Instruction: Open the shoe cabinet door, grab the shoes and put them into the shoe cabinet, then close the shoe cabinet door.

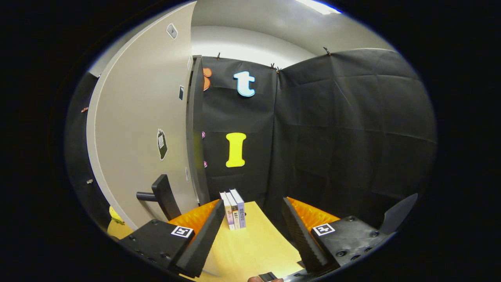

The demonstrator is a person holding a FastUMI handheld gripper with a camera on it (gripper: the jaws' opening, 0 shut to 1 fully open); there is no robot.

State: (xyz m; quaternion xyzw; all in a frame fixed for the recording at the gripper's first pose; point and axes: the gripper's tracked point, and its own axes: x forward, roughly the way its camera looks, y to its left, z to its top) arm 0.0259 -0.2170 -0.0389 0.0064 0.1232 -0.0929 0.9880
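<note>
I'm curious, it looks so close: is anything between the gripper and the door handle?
Nothing visible. The gripper, open, has the handle just beyond its left finger; the books stand aside on the table.

Tongs (252, 219) spread empty; books (234, 209) ahead, door (141, 129) blocking left.

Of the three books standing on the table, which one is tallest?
The rightmost book, bluish-grey spine; its top rises above both neighbours. The hand-held gripper is open, empty.

Smooth matt door (137, 129), creased black cloth wall (352, 129), and a seemingly glossy wood-look tabletop (254, 243).
</note>
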